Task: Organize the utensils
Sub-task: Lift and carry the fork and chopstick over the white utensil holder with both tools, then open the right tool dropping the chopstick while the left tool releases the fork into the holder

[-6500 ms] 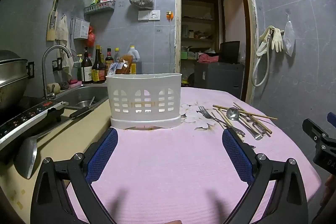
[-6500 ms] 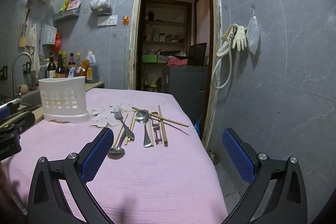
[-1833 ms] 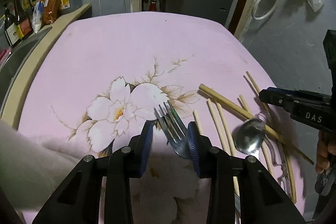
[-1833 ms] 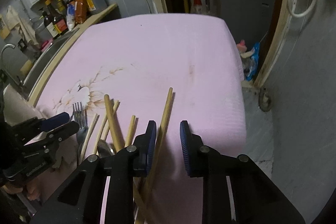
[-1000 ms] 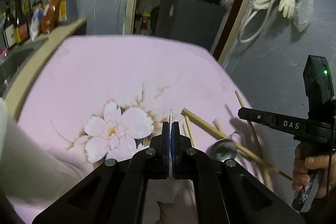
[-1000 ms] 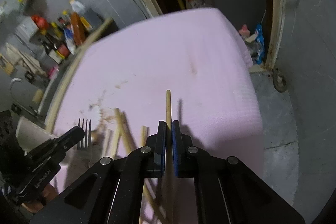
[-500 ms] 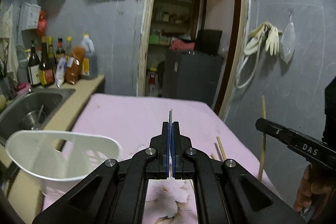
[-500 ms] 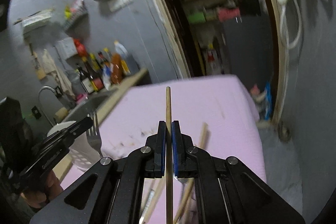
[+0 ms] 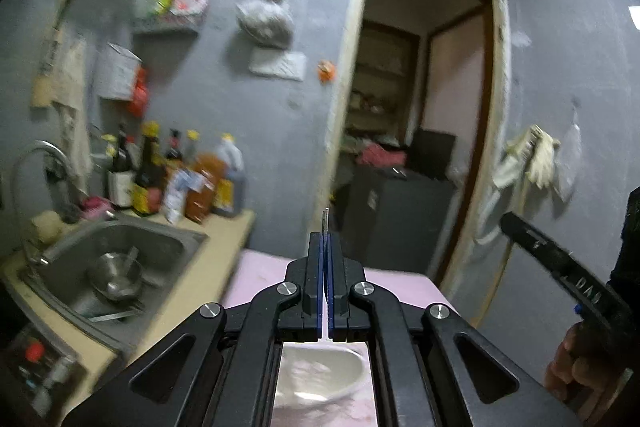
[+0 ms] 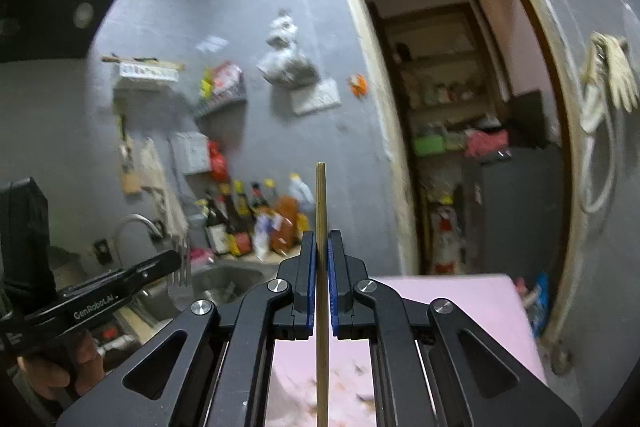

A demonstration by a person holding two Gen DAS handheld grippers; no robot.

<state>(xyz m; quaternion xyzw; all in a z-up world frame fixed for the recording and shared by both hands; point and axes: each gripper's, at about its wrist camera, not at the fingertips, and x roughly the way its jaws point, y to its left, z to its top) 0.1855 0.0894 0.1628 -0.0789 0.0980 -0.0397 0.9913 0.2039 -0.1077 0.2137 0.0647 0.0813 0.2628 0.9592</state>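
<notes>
- The left gripper (image 9: 324,247) has its blue pads pressed together on the fork (image 9: 325,219), which shows edge-on in the left wrist view as a thin metal strip rising just past the fingertips.
- In the right wrist view the same fork shows its tines, pointing up at the tip of the left gripper's black fingers, above the sink.
- The right gripper (image 10: 321,247) is clamped on a wooden chopstick (image 10: 321,203), which stands upright between the pads, its tip well above the fingertips and its lower part running down behind the jaws.
- A hand (image 10: 60,367) grips the left gripper's handle at the left edge of the right wrist view; another hand (image 9: 576,371) grips the right gripper's handle at the right edge of the left wrist view.
- Directly under the left gripper, seen through the gap in its frame, lies the rim of the white utensil basket (image 9: 340,375) on the pink tablecloth (image 9: 400,287).
- The tablecloth's far edge reaches towards the doorway (image 9: 420,107).
- Left of the table's left edge runs the beige worktop (image 9: 192,291), with a steel sink (image 9: 120,259) set in it and a metal bowl (image 9: 116,273) inside.
- Sauce bottles (image 9: 176,179) stand in a cluster at the worktop's far end against the grey wall.
- Pale rubber gloves (image 10: 608,75) hang on the wall right of the doorway.
</notes>
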